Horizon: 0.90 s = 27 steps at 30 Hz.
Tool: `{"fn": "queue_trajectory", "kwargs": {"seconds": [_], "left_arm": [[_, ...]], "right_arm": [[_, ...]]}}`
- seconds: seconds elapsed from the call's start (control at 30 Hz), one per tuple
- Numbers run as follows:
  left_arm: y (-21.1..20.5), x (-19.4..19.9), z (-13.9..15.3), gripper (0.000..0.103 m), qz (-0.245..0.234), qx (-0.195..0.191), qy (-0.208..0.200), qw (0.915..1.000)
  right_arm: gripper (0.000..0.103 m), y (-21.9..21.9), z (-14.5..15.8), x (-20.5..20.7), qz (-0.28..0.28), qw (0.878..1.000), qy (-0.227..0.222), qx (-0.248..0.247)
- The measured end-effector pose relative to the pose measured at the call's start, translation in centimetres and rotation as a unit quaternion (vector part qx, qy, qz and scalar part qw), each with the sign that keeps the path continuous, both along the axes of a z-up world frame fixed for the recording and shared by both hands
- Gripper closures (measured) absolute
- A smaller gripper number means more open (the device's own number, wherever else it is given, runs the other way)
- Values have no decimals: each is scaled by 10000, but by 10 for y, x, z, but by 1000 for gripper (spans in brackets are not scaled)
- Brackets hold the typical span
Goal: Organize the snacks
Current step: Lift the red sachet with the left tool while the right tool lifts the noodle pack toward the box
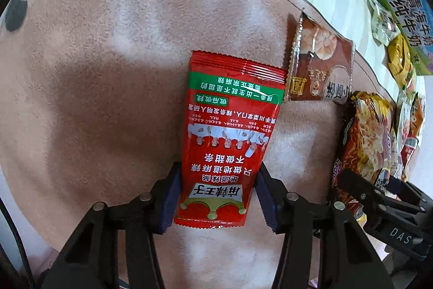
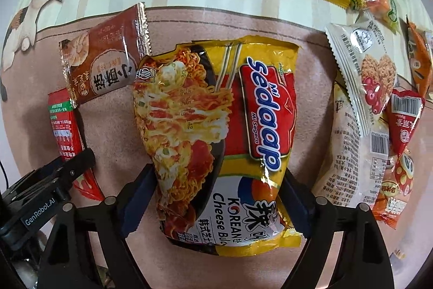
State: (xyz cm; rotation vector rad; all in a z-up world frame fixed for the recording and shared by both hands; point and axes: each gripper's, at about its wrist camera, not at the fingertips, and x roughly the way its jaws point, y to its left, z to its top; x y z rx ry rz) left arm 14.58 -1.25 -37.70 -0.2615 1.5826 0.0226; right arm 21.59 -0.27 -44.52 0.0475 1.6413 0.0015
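Nearest us, our left gripper [image 1: 216, 197] is clenched on the bottom end of the red sachet [image 1: 230, 132], whose long axis runs straight away from the fingers over the pink mat [image 1: 94, 72]. Our right gripper [image 2: 216, 202] likewise clasps the noodle packet [image 2: 216, 140] by its near end, lengthwise ahead. Beyond and between them lies the brown sachet [image 2: 105, 58], just beside both; the loose snack pile [image 2: 365, 99] sits right, nearer our right hand.
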Motion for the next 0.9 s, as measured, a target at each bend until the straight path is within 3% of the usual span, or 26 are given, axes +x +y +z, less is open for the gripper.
{"fn": "queue_trajectory", "kwargs": {"seconds": [0.23, 0.53, 0.67, 0.8, 0.9], "left_arm": [[10, -24, 30, 55, -161, -315, -58, 9994], [-15, -33, 78, 55, -419, -364, -324, 9979], [-18, -32, 94, 56, -564, -375, -397, 9969], [-35, -20, 54, 54, -703, -402, 49, 9967], [-48, -12, 14, 54, -823, -78, 483, 9954]], "right_arm": [[15, 0, 24, -29, -228, 9990, -208, 321], [15, -13, 60, -59, -334, 9935, -521, 953], [15, -23, 81, -59, -407, 9924, -666, 956], [15, -36, 90, -56, -312, 9929, -688, 918], [14, -39, 90, -47, -367, 9935, -487, 959]]}}
